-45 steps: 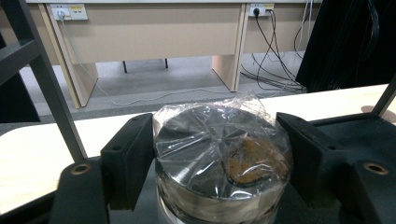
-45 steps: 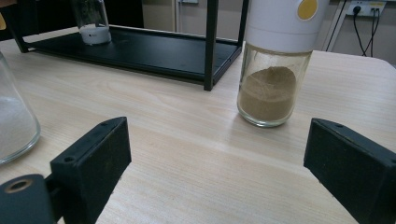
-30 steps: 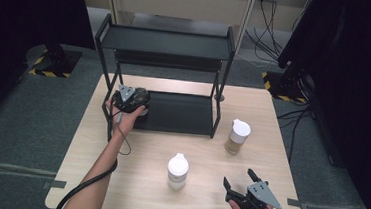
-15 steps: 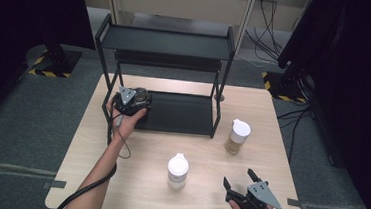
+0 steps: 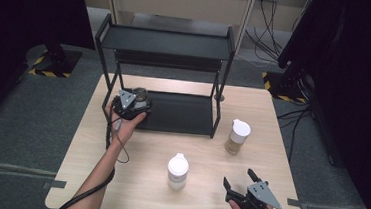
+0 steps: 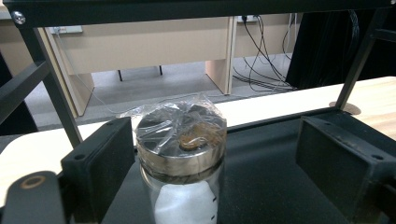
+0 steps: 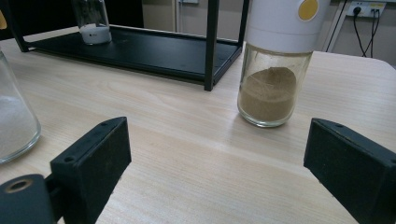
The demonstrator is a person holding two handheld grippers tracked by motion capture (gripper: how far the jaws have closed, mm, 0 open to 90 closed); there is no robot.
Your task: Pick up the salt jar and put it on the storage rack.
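On the rack's [image 5: 166,43] lower shelf [image 5: 182,114], left end, sits the jar [image 6: 180,158]: steel lid under crinkled plastic wrap, white powder inside. The left claw [image 6: 210,154] brackets it. Its jaws have just been opening; the jar stands between them, right pad clearly off the glass, left pad just beside it, maybe brushing. So released, not pinched.

The right claw [image 7: 215,168] is spread and empty, low over the surface [image 5: 132,180] at the near right edge. The brown-powder shaker [image 7: 273,65] stands ahead of it, and the white-powder shaker [image 5: 177,170] to its left.

Risks from here, as I judge them:
- Left pull-out. If the left pad touches the jar, backing out at an angle drags or tips it. The wrap on the lid can snag too. Pull straight back along the jaw axis.
- Headroom. The top shelf bar sits right above the claw; lifting before clearing the rack knocks the frame and shakes the jar.
- The jar is near the shelf's left end. A sideways nudge could walk it off the edge.
- Cable from the left claw trails across the surface toward the white-powder shaker side; a quick retreat could sweep it.
- Right claw: the brown-powder shaker is tall with a wide cap. A grab high on the cap tips it; go for the glass body.
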